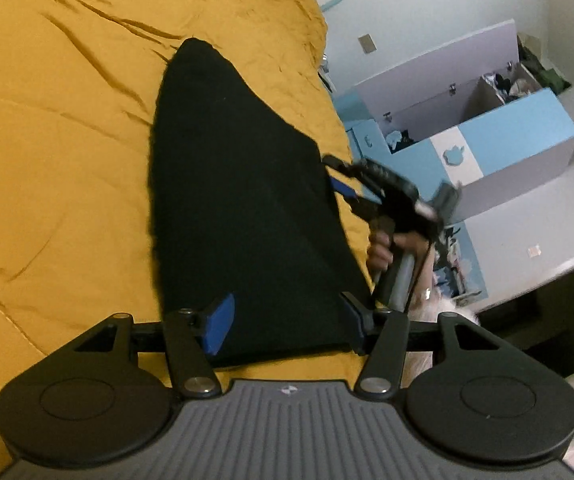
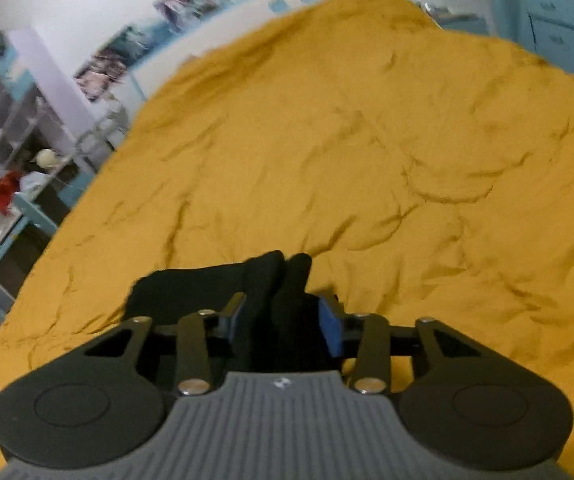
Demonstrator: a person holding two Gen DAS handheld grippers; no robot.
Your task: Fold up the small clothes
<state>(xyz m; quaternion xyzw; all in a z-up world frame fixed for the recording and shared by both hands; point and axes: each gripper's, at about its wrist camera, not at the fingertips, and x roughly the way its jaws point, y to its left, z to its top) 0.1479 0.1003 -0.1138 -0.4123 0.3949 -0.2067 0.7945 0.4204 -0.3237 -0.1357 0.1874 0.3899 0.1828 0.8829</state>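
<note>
Mustard-yellow quilted bedspread (image 1: 67,152) fills most of both views, creased and rumpled, with white walls behind. Black cloth garment (image 1: 239,200) lies flat on the bedspread in the left wrist view, a long dark shape narrowing to a rounded tip at its far end, its near edge running under the left gripper (image 1: 285,320). Left gripper has black arms and blue pads; jaws stand wide apart, one blue pad over the cloth near its left edge, the other at its right edge, neither pad pressing the fabric, so nothing is held. Right gripper (image 1: 345,184) shows in the same view at the right edge of the garment, blurred, carried by a person's hand (image 1: 391,252) wrapped round a grey handle. Right wrist view has the right gripper (image 2: 287,320) with a bunched fold of the black garment (image 2: 279,300) rising between its blue pads; fabric fills the gap and both pads sit against it, so it is clamped on the cloth. More of the cloth spreads left of the jaws onto the bedspread (image 2: 367,140). Light-blue and white open storage box (image 1: 487,132) stands beyond the bed edge with dark items inside, too small to identify. Blurred shelving unit (image 2: 27,140) with assorted items sits left of the bed.
</note>
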